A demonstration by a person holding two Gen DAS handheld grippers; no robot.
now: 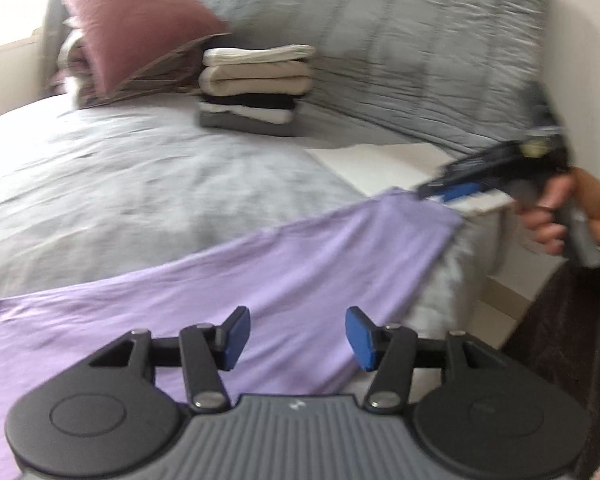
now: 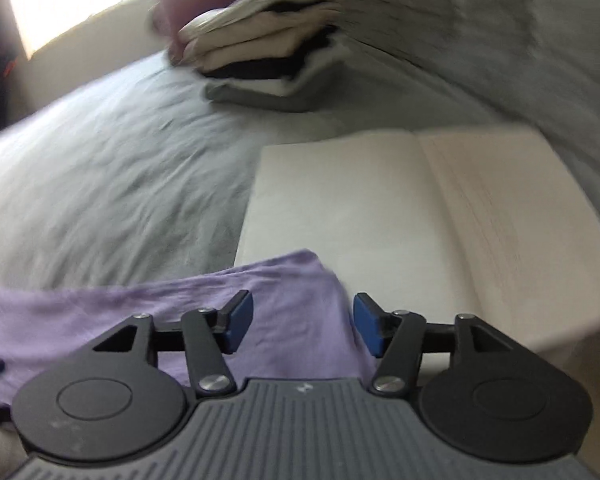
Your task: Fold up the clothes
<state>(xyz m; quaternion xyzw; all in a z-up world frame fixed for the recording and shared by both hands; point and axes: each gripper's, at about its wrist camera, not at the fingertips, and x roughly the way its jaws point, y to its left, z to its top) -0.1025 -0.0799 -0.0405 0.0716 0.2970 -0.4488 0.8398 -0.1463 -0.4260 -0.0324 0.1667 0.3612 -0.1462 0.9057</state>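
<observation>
Two grippers work one lilac garment point(image 1: 260, 264), spread across the grey bed point(image 1: 120, 184) nearest its front edge. Left gripper point(image 1: 296, 338) and right gripper point(image 2: 302, 322) both gape wide above it, holding nothing. Grip matching corners evenly.

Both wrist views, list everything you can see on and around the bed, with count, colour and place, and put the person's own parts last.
Bed cover: one, grey, spread over the whole bed.
Lilac garment: one, light purple, laid across the near edge of the bed.
Folded stack: one pile, white, beige, black and grey layers, at the back of the bed.
Pink pillow: one, dusty pink, leaning at the back left beside the stack.
Grey cushion: one, grey quilted, upright along the back.
White board: one, white, flat on the bed's right side, the garment's corner lying on it.
Left tongs: blue pads, open, above the garment.
Right tongs: blue pads, open, over the garment's corner.
Hand: one, gripping the right tongs' handle.
</observation>
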